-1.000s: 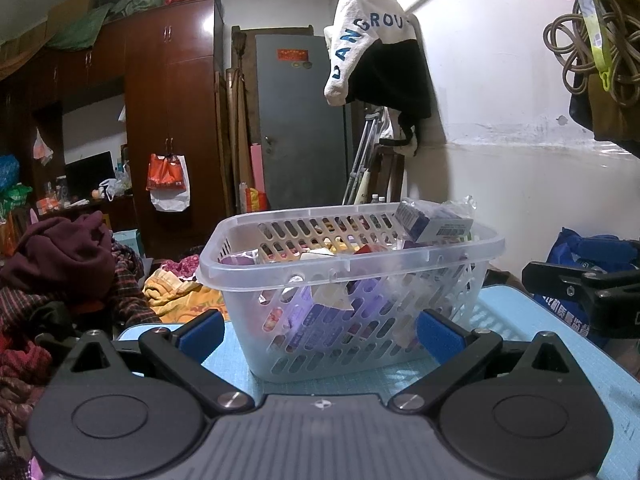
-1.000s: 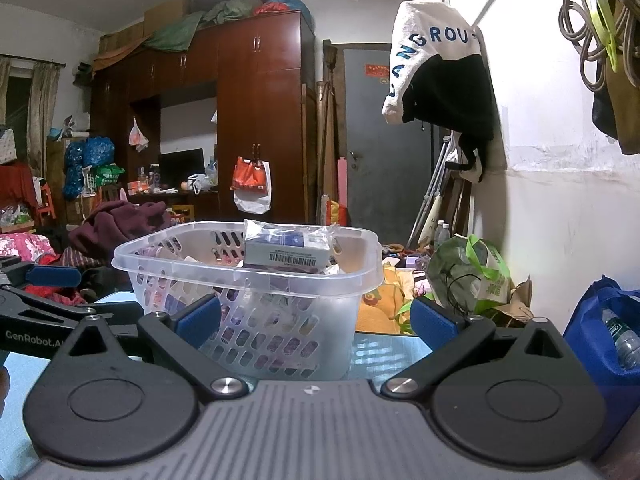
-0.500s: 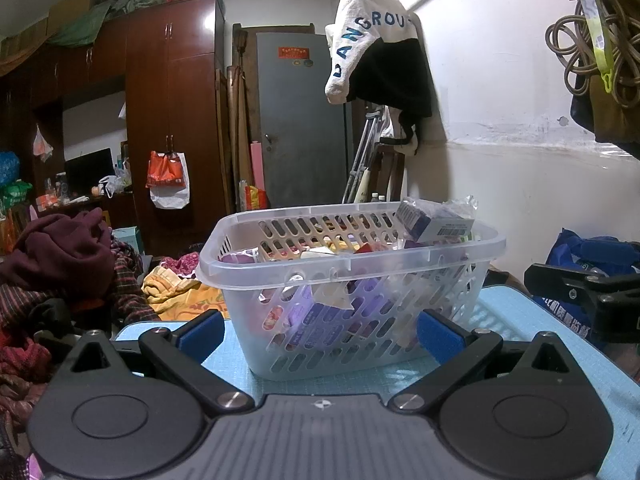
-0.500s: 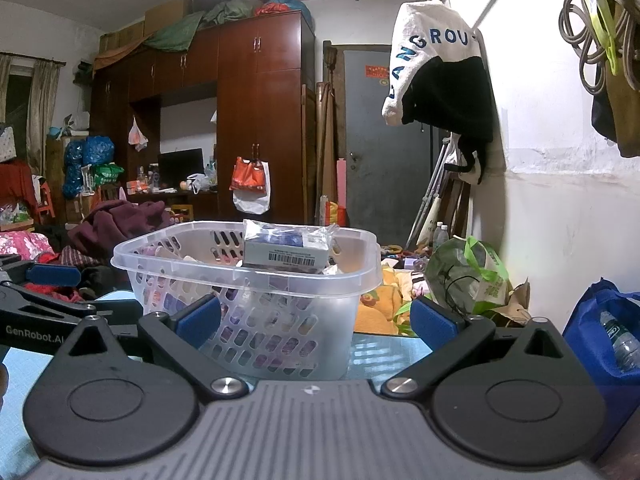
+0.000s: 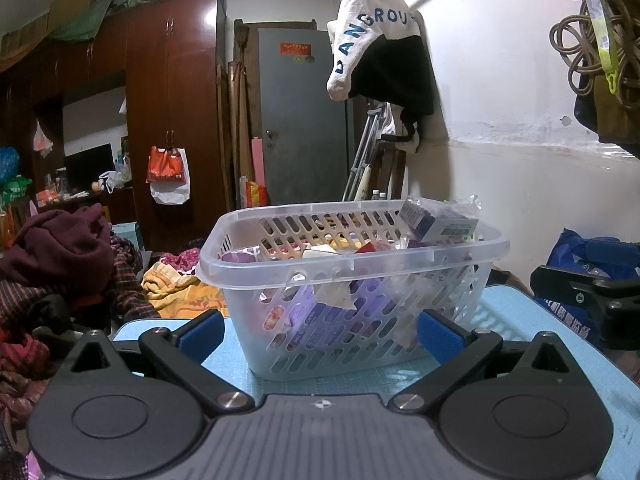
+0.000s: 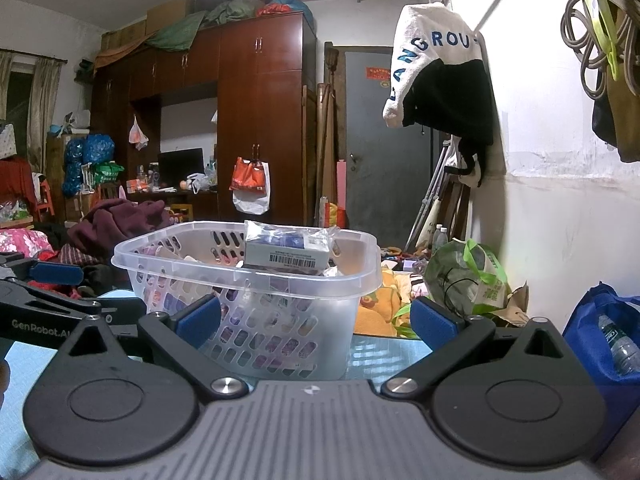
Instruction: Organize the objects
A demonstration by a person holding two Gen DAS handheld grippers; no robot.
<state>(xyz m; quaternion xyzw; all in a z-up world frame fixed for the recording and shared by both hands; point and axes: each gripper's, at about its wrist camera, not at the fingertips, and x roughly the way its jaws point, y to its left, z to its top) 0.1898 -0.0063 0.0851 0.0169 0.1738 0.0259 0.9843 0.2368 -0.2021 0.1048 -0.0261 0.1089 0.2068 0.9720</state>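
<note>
A clear plastic basket (image 5: 492, 245) (image 6: 352, 280) stands on a light blue table (image 5: 536, 320). It holds several packets and boxes, with a wrapped blue-and-white box (image 5: 440, 222) (image 6: 286, 250) lying on top. My left gripper (image 5: 320, 334) is open just in front of the basket, nothing between its blue-padded fingers. My right gripper (image 6: 314, 320) is also open and empty, facing the basket's right end. The left gripper's arm shows at the left edge of the right wrist view, and the right gripper's at the right edge of the left wrist view.
A white wall runs along the right, with a hanging white-and-black garment (image 5: 380, 40) and coiled ropes (image 5: 588, 52). A blue bag (image 6: 604, 340) with a bottle and a green bag (image 6: 468, 276) sit beyond the table. Clothes are piled at the left (image 5: 60, 256).
Both views have barely shifted; the basket and both grippers stay as they were.
</note>
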